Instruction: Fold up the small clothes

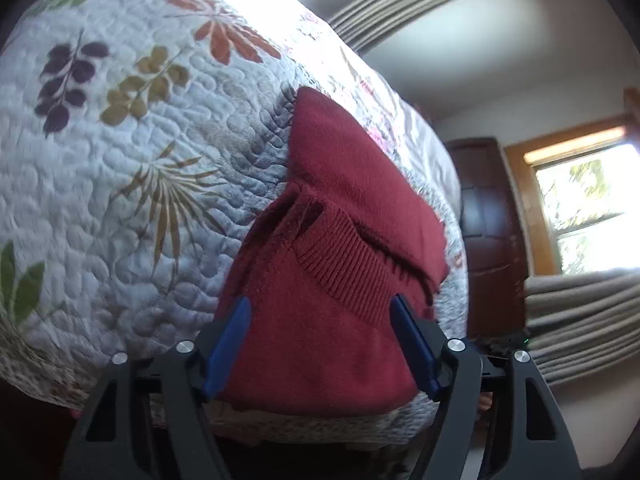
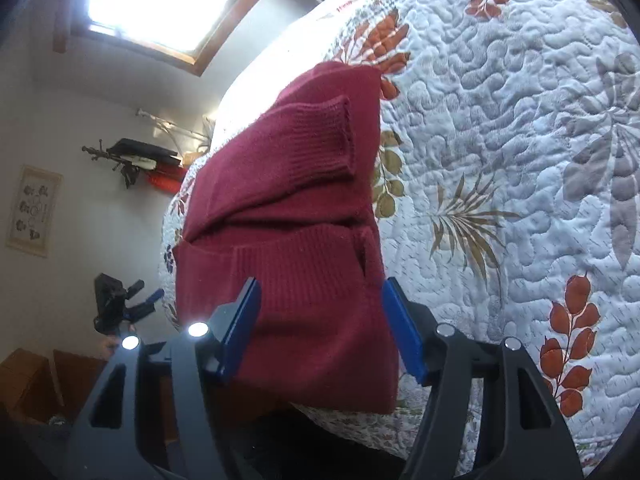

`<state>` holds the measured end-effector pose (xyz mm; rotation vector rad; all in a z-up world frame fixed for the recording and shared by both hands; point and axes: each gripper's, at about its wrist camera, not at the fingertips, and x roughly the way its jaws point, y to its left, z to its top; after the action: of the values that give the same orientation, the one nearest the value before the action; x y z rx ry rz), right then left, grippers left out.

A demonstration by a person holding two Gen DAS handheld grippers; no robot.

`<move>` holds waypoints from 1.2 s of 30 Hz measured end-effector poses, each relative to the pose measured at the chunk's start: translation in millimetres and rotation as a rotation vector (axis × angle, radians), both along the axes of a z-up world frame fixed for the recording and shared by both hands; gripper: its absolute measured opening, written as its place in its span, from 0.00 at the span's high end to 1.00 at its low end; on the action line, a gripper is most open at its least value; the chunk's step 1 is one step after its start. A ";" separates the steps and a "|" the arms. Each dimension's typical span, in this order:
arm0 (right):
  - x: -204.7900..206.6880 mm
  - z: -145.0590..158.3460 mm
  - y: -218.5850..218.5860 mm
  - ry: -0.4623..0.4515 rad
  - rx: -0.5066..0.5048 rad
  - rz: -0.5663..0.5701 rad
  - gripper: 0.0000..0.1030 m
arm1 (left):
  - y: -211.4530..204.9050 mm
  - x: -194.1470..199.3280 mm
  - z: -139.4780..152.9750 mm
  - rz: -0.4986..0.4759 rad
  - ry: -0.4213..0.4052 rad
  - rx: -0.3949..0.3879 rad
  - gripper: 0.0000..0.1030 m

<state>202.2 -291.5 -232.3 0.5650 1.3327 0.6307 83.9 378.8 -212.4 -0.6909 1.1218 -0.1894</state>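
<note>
A dark red knit sweater [image 1: 332,216] lies partly folded on the quilted bedspread near the bed's edge, its ribbed cuff and sleeves laid over the body. My left gripper [image 1: 320,320] stands open over the sweater's near end, one blue finger [image 1: 228,344] at each side. In the right wrist view the same sweater [image 2: 288,208] shows a ribbed sleeve folded across the top. My right gripper [image 2: 320,300] is open too, its blue fingers [image 2: 400,328] spread over the near hem. Neither gripper pinches the cloth. The other gripper [image 2: 120,304] shows small at the left.
A white quilt with leaf prints [image 1: 120,140] covers the bed [image 2: 520,160]. The bed edge runs just below both grippers. Grey curtains [image 1: 580,320], a window [image 1: 580,216], a dark wooden door [image 1: 488,220] and a wall picture [image 2: 34,210] surround the bed.
</note>
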 end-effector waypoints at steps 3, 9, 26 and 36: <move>2.9 -22.6 7.9 0.035 0.005 0.001 0.36 | -19.4 24.9 -2.9 -0.078 0.021 0.112 0.16; 2.8 -53.8 24.2 0.096 -0.032 -0.013 0.28 | -37.6 67.2 -39.5 -0.235 0.130 0.207 0.15; 15.2 -63.7 54.7 0.114 -0.111 -0.001 0.24 | -51.1 70.0 -31.4 -0.345 0.091 0.249 0.90; 19.0 -61.7 66.8 0.085 -0.128 0.042 0.54 | -47.3 52.7 -22.0 -0.327 0.008 0.201 0.95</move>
<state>221.3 -224.8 -294.0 0.4650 1.4572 0.5560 136.6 331.5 -234.4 -0.3271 1.2382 -0.3461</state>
